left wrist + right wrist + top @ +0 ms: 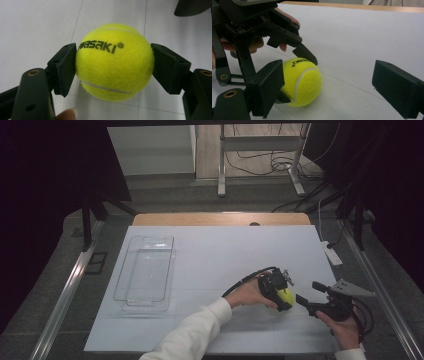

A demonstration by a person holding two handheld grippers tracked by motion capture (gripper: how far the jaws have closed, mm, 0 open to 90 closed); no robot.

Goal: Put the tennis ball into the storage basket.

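Note:
A yellow tennis ball [113,62] printed with black letters sits between the two black jaws of my left gripper [113,68], which press on its sides. In the high view that left gripper [284,296] holds the ball [287,295] low over the white table cover, right of centre. My right gripper [307,292] stands just right of it, pointing at the ball. In the right gripper view its jaws [332,90] are wide apart. The ball [303,83] lies by the left one; I cannot tell if they touch. The left gripper [262,32] reaches down over the ball.
A clear plastic tray [170,270] lies on the left part of the white cover. A small white tag [331,253] lies at the cover's right edge. The wooden table edge [220,218] runs along the far side, with metal rails on both sides.

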